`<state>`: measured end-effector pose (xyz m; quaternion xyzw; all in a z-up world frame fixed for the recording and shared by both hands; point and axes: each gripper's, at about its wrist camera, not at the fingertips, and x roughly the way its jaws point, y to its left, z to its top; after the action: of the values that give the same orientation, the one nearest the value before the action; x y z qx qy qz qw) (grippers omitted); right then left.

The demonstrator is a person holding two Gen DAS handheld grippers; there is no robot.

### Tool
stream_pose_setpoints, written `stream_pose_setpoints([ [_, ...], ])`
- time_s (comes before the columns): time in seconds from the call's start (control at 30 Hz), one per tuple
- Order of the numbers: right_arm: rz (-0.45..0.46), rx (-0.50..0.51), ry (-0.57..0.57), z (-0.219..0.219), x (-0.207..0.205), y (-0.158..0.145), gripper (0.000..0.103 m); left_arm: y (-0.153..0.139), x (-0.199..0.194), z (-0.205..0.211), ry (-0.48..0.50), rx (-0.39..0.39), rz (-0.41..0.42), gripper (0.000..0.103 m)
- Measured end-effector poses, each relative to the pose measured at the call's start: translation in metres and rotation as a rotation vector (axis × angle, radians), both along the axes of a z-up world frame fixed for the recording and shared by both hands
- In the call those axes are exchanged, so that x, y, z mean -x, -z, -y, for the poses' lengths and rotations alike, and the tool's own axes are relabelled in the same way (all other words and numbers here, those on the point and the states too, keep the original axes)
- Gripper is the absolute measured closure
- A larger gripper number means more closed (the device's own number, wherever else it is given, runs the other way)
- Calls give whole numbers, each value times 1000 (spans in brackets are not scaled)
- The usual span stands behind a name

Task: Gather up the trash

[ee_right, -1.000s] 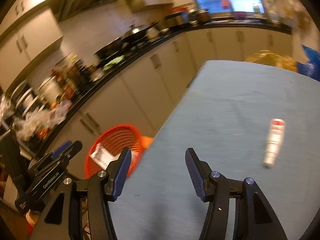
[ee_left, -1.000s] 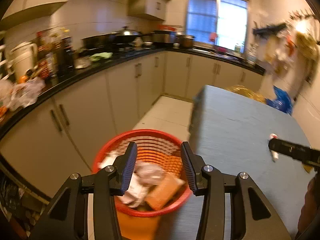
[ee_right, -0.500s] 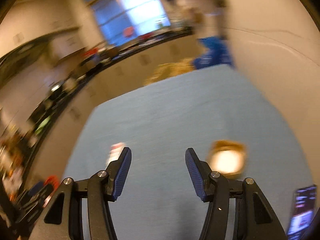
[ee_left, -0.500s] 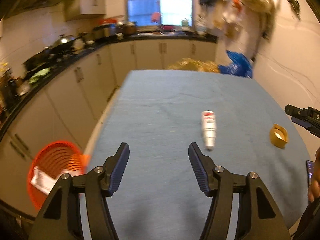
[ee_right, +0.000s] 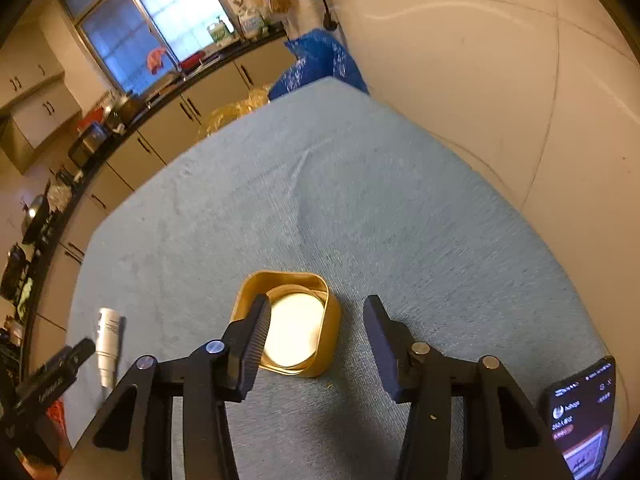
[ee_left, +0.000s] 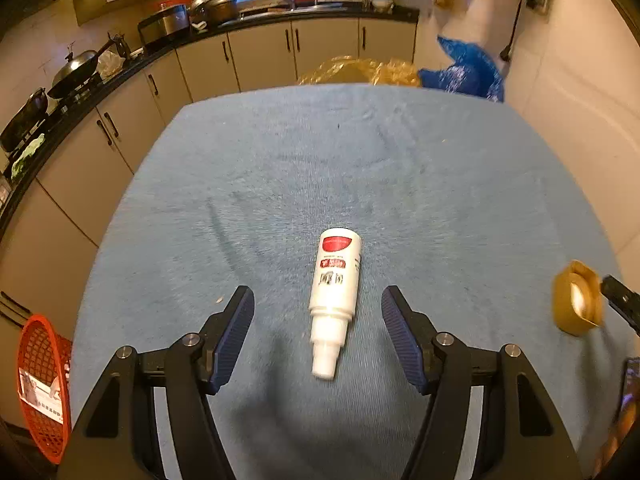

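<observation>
White plastic bottle (ee_left: 335, 292) with red label lies between opening left hand-held gripper (ee_left: 316, 322) jaws, untouched.

A phone (ee_right: 580, 420) with a lit screen is seen on the blue tablecloth (ee_right: 360, 200) right of the tongs; kitchen cabinets (ee_left: 260, 56) are seen far ahead
</observation>
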<state>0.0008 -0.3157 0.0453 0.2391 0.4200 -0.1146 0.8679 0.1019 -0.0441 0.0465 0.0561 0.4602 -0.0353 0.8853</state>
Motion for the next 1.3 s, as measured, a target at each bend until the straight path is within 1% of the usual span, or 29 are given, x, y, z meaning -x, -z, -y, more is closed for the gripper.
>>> stream_pose_setpoints([
  [0.07, -17, 10, -12, -3, -4, 6, 59, 8, -9, 3, 6, -15, -14, 38],
  [0.13, -31, 19, -22, -6, -7, 14, 79, 15, -15, 5, 1, -30, -16, 38],
  [0.17, -40, 24, -28, -8, -9, 17, 82, 18, -18, 5, -1, -34, -16, 38],
  [0.2, -45, 34, -29, -8, -11, 21, 87, 21, -20, 3, -2, -34, -18, 38],
  [0.23, -48, 42, -28, -9, -11, 23, 90, 24, -22, 2, -5, -34, -21, 38],
  [0.3, -38, 42, -36, -11, -12, 25, 93, 31, -25, 1, -7, -35, -26, 40],
  [0.37, -20, 49, -58, -17, -11, 22, 93, 35, -27, 0, -7, -37, -25, 55],
  [0.4, -9, 54, -73, -22, -12, 20, 93, 37, -28, 0, -5, -34, -28, 70],
  [0.43, 4, 54, -89, -27, -12, 18, 93, 38, -28, -2, -9, -22, -28, 74],
  [0.47, 17, 56, -105, -33, -12, 15, 93, 39, -28, -4, -9, -12, -23, 74],
  [0.53, 41, 66, -133, -44, -10, 7, 94, 40, -25, -6, -4, -23, 1, 74],
  [0.57, 62, 66, -154, -53, -8, -2, 94, 41, -23, -7, -7, -33, 14, 74],
  [0.63, 98, 72, -185, -66, -5, -18, 94, 42, -21, -8, -7, -25, 25, 74],
  [0.7, 153, 107, -217, -83, 0, -42, 94, 42, -19, -12, -13, -18, 38, 74],
  [0.8, 218, 162, -233, -99, 7, -61, 94, 41, -18, -16, -30, -11, 53, 74],
  [0.9, 245, 193, -233, -107, 12, -59, 94, 37, -16, -25, -47, 12, 72, 74],
  [1.1, 220, 140, -285, -108, 3, -33, 94, 28, -12, -36, -71, 43, 120, 74],
  [1.3, 236, 151, -321, -116, 6, -31, 94, 17, -6, -43, -92, 53, 186, 74],
])
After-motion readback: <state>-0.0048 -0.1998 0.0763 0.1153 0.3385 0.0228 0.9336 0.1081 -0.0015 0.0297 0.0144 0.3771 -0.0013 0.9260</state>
